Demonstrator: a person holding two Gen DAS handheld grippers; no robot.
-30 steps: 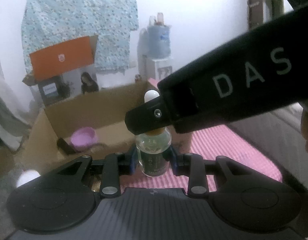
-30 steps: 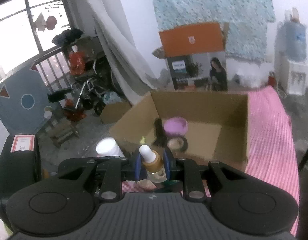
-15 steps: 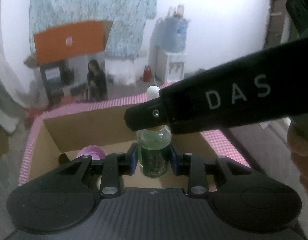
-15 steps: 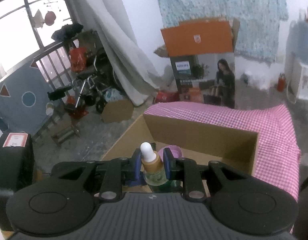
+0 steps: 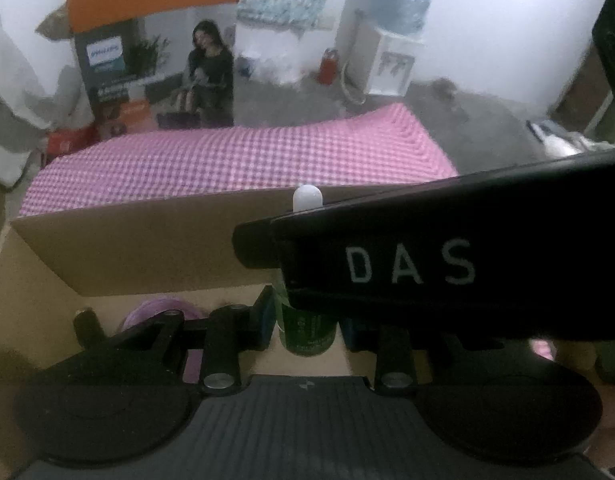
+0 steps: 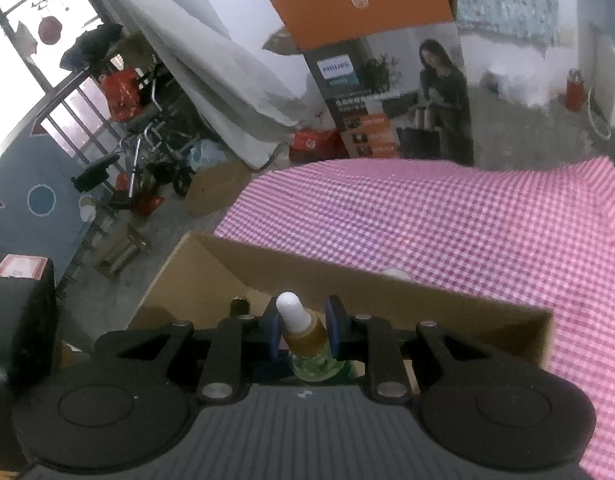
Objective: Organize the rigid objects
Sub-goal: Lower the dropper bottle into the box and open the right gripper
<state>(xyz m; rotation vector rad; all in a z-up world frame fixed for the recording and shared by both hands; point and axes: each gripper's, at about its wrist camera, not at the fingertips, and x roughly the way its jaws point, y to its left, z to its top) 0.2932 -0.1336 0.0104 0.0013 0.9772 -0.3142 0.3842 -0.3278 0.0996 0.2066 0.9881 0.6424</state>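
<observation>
Both grippers hold one glass dropper bottle over an open cardboard box. In the left wrist view my left gripper is shut on the bottle's green-labelled body, and the right gripper's black body crosses in front of its neck, leaving only the white bulb visible. In the right wrist view my right gripper is shut on the dropper bottle at its tan collar, white bulb pointing up. The cardboard box sits below, on a pink checked cloth.
Inside the box lie a purple lid and a small dark item. The pink checked cloth stretches beyond the box. A tall printed carton with an orange flap stands on the floor behind, with clutter and a window at left.
Both grippers have carried the bottle forward over the box and tilted downward. The box's far wall is now close and the box floor lies directly under the bottle.
</observation>
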